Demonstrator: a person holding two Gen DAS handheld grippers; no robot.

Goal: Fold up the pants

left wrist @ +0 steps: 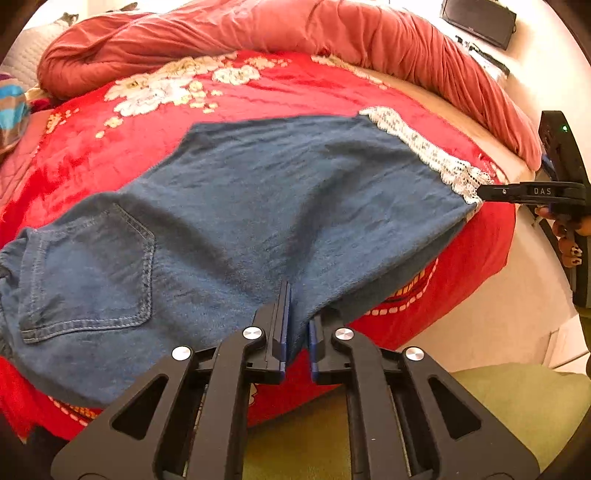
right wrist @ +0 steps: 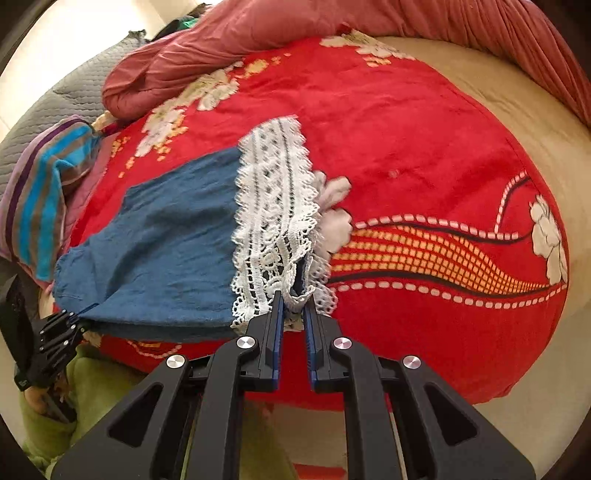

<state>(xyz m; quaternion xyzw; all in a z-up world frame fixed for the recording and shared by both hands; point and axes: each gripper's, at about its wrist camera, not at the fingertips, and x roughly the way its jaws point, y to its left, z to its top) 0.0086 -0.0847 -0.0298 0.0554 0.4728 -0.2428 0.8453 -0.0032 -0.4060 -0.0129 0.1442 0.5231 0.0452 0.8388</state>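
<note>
Blue denim pants [left wrist: 236, 206] with a white lace hem [left wrist: 428, 151] lie spread on a red floral blanket [left wrist: 295, 88]; a back pocket [left wrist: 92, 273] shows at the left. My left gripper [left wrist: 297, 302] is shut on the near edge of the pants. My right gripper [right wrist: 293, 306] is shut on the lace hem [right wrist: 273, 206]; it also shows in the left wrist view [left wrist: 484, 194] at the hem's corner. The left gripper [right wrist: 79, 317] shows at the left in the right wrist view, at the denim's [right wrist: 159, 243] edge.
A rolled pink quilt [left wrist: 332, 33] lies along the bed's far side. A striped cloth [right wrist: 40, 206] and a grey quilted cover [right wrist: 48, 107] sit at the left. A beige sheet [right wrist: 517, 110] shows at the right. A green cloth [left wrist: 517, 406] lies below the bed edge.
</note>
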